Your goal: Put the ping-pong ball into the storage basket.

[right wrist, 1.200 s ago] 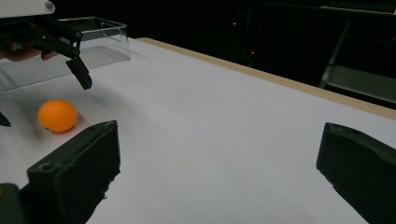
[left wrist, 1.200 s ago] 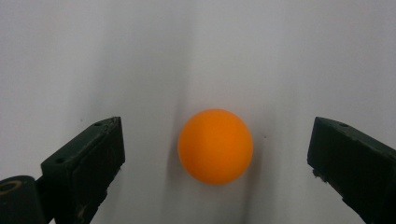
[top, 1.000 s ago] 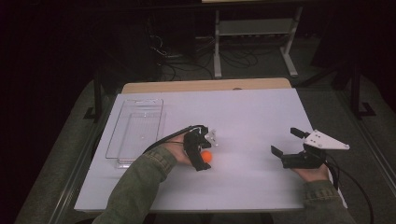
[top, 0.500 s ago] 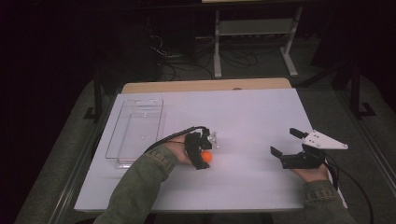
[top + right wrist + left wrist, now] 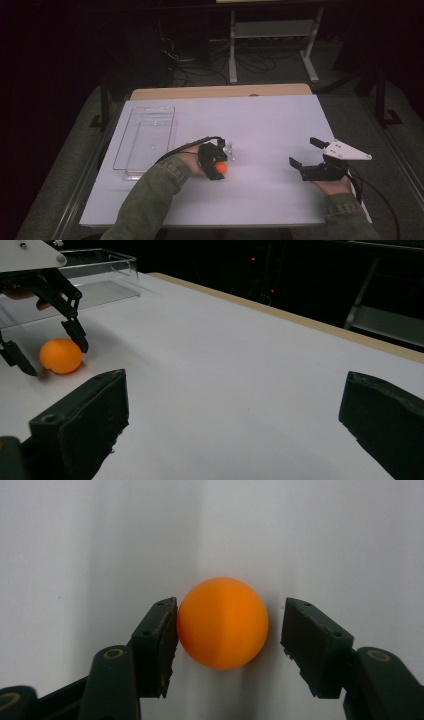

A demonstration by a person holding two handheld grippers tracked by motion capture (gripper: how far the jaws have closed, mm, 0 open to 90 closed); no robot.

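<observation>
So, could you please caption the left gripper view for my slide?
Hand-held gripper closing around orange ball: one jaw touching, the other just clear.

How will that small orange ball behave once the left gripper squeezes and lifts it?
The smooth round orange ball will probably roll off if nudged: one pad touches it, the other stands apart, as the left gripper has just been closing. It looks like a light hollow ball. On flat pads it may slip unless centred.
</observation>
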